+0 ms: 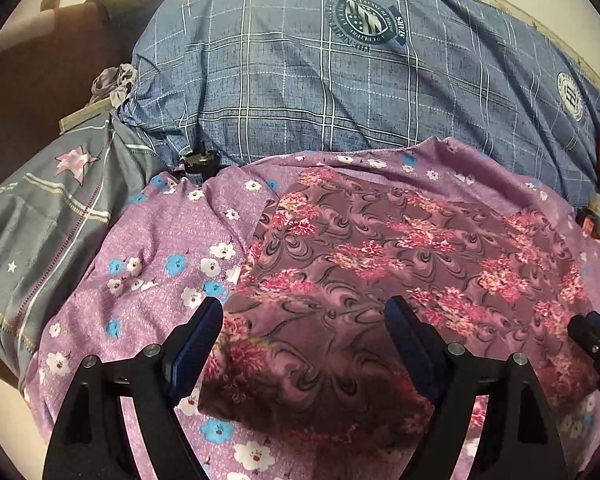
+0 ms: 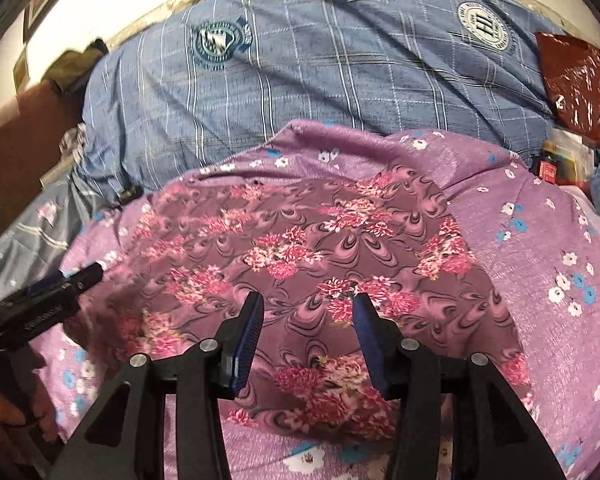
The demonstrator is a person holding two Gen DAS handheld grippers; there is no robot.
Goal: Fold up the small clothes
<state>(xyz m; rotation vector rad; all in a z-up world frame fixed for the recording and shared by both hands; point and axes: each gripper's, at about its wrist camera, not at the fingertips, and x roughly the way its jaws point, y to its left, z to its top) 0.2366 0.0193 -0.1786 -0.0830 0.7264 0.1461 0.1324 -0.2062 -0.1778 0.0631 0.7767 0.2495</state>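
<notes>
Left wrist: "STARS" crest (image 1: 365,16) on blue plaid quilt (image 1: 300,80).

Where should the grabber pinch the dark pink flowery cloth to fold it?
Probably at its near corners. The dark pink flowery cloth lies flat on the lilac sheet, and its near edge sits right under both open grippers. The left gripper could pinch the near left corner, and the right gripper the near right one, coming in low from the front so a finger slides under the edge.

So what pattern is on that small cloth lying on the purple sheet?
Pink flower clusters over dark swirls on the mauve small cloth, clearest in the right wrist view.
</notes>
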